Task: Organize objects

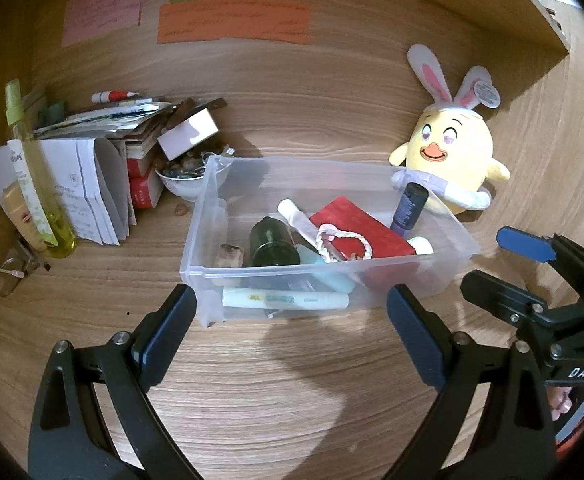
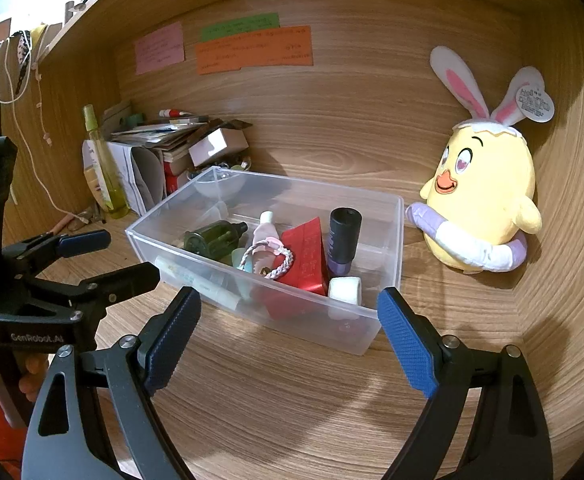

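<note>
A clear plastic bin (image 1: 447, 236) (image 2: 387, 240) was seen standing on the wooden desk (image 1: 292, 392) (image 2: 292, 392), in the middle of both views and near the back wall. It was rectangular, open-topped and see-through, so that its contents showed through the walls.

Inside it, a dark green bottle (image 1: 274, 242) (image 2: 212, 238) was laid on its side toward the left. A red packet (image 1: 365, 226) (image 2: 307, 256) was propped at a slant in the middle, with a white braided loop (image 1: 343, 240) (image 2: 270, 260) lying across it. A dark tube with a purple base (image 1: 409, 206) (image 2: 343, 240) was leaned at the right end, and a white roll (image 2: 344, 289) lay below it. A long pale tube (image 1: 286, 300) (image 2: 200, 280) was laid flat along the near wall. A small pink-white bottle (image 2: 264, 228) was seen behind the loop.

Just beside the bin on the right, a yellow chick plush (image 1: 449, 152) (image 2: 487, 196) with rabbit ears was leaned against the wall. To the left a bowl (image 1: 190, 184) of small items was touching or nearly touching the bin's far corner, beside a pile of papers (image 1: 92, 184) (image 2: 140, 168) and a yellow-green spray bottle (image 1: 38, 176) (image 2: 102, 160).

The left gripper (image 1: 292, 308) (image 2: 128, 256) was held before the bin's near wall with its fingers spread wide, nothing between them. The right gripper (image 2: 290, 308) (image 1: 495, 264) was likewise held with fingers apart and empty.
</note>
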Demonstrator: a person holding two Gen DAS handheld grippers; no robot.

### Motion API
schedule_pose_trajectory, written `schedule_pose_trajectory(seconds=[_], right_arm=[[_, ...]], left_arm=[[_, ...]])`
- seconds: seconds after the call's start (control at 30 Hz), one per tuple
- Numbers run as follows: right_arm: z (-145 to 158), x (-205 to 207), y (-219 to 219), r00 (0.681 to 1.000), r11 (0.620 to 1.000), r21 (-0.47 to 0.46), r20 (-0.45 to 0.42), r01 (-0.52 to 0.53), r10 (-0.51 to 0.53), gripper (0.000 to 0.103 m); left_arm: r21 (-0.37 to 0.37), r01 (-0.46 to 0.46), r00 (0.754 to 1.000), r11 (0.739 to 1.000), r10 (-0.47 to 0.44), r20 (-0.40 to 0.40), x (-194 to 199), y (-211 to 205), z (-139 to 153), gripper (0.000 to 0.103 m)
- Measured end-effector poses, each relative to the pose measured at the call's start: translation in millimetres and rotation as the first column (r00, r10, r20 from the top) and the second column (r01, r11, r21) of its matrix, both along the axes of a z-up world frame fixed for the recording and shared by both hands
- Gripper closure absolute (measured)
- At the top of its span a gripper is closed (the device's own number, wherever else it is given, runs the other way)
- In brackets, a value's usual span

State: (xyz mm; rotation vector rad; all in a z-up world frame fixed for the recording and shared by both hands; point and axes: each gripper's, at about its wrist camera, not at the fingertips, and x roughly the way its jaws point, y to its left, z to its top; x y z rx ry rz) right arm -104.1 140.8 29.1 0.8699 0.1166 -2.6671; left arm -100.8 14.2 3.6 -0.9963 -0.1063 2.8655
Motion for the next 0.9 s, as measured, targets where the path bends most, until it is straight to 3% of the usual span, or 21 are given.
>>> schedule_pose_trajectory(seconds=[0.9], right_arm=[[-2.9, -4.3, 2.3, 1.0, 1.0, -0.001, 0.012, -0.008, 0.008, 0.015]], left_arm=[[0.026, -0.005, 1.0, 1.0, 0.005, 0.006, -0.9, -3.4, -2.6, 0.006]])
